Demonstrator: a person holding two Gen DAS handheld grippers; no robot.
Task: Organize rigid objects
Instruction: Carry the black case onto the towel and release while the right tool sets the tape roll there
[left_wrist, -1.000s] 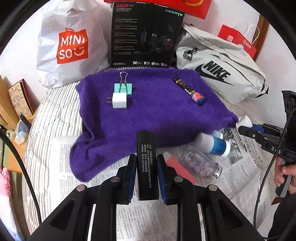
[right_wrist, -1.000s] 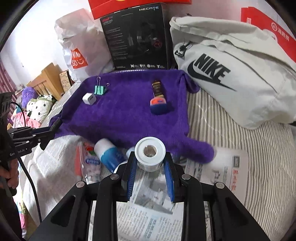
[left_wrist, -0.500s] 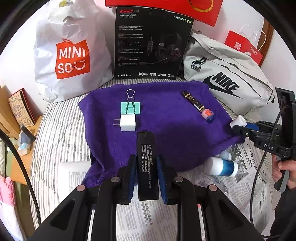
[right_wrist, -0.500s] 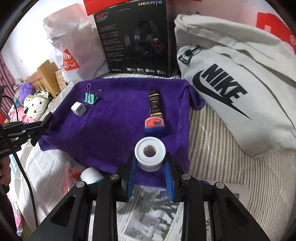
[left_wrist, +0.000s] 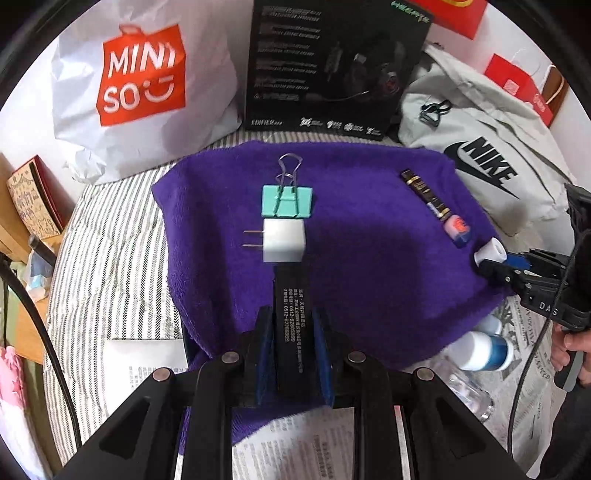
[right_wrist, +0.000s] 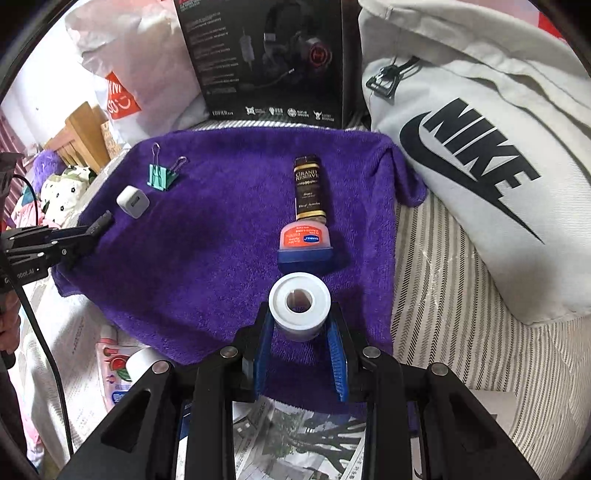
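My left gripper (left_wrist: 291, 347) is clamped on a black bar (left_wrist: 290, 314) printed with white text too small to read, its tip just short of the white plug (left_wrist: 283, 244) on the purple towel (left_wrist: 369, 266). My right gripper (right_wrist: 300, 354) pinches a white tape roll (right_wrist: 299, 308) over the towel, just before the blue-capped jar (right_wrist: 305, 243); beyond it lies a "GRAND RESERVE" tube (right_wrist: 309, 188). A green clip (left_wrist: 287, 201) lies behind the plug. Behind stand a MINISO bag (left_wrist: 140, 85), an EDIFIER HECATE box (left_wrist: 332, 66) and a NIKE bag (right_wrist: 480, 166).
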